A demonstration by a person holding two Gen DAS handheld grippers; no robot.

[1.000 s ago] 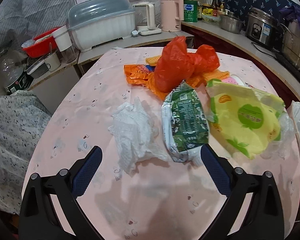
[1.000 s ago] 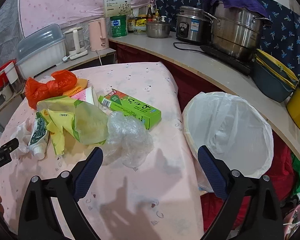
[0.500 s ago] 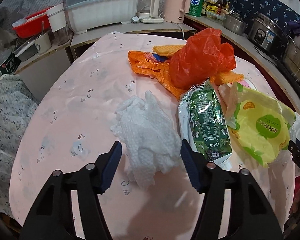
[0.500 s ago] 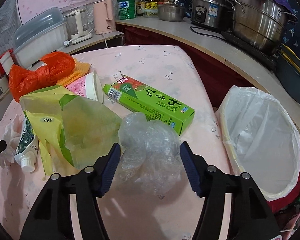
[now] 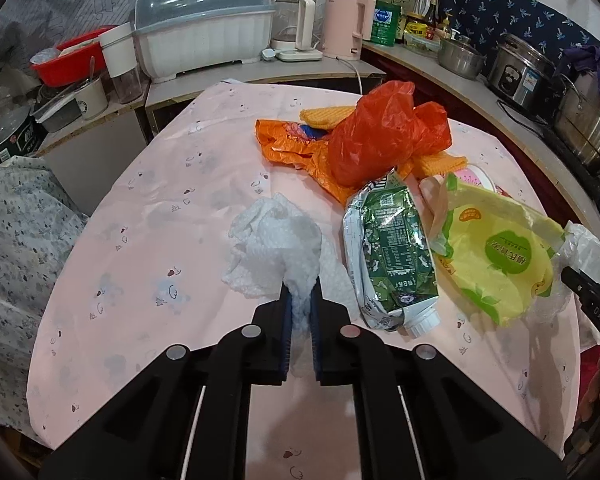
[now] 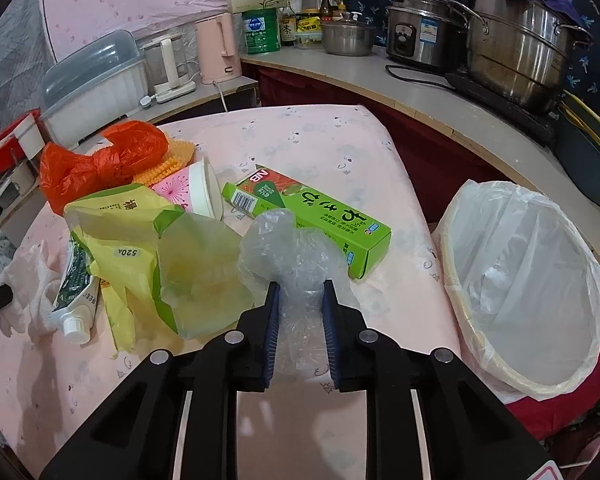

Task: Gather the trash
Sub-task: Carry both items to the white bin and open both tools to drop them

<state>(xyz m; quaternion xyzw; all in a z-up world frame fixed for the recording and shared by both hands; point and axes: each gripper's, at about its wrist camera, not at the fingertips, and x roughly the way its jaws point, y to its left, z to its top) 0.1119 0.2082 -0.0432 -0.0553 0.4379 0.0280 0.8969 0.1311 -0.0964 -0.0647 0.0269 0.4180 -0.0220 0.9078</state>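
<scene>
Left gripper [image 5: 300, 300] clenched on the near edge of the crumpled white tissue [image 5: 274, 248], right gripper [image 6: 299, 300] pinching the clear crumpled plastic bag [image 6: 288, 256], both on the pink table [image 5: 140, 240]. Beyond the tissue, green pouch [image 5: 392, 256] just to its right, yellow bag [image 5: 500, 256] further right, orange-red bag [image 5: 380, 140] behind. Right of the table's edge, lined bin [image 6: 528, 280] standing open.

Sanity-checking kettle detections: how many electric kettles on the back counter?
2. The clear-bodied white kettle stands on its base beside the covered dish rack; the pink kettle stands just right of it, next to the green tin. Clutter could hide others.
</scene>
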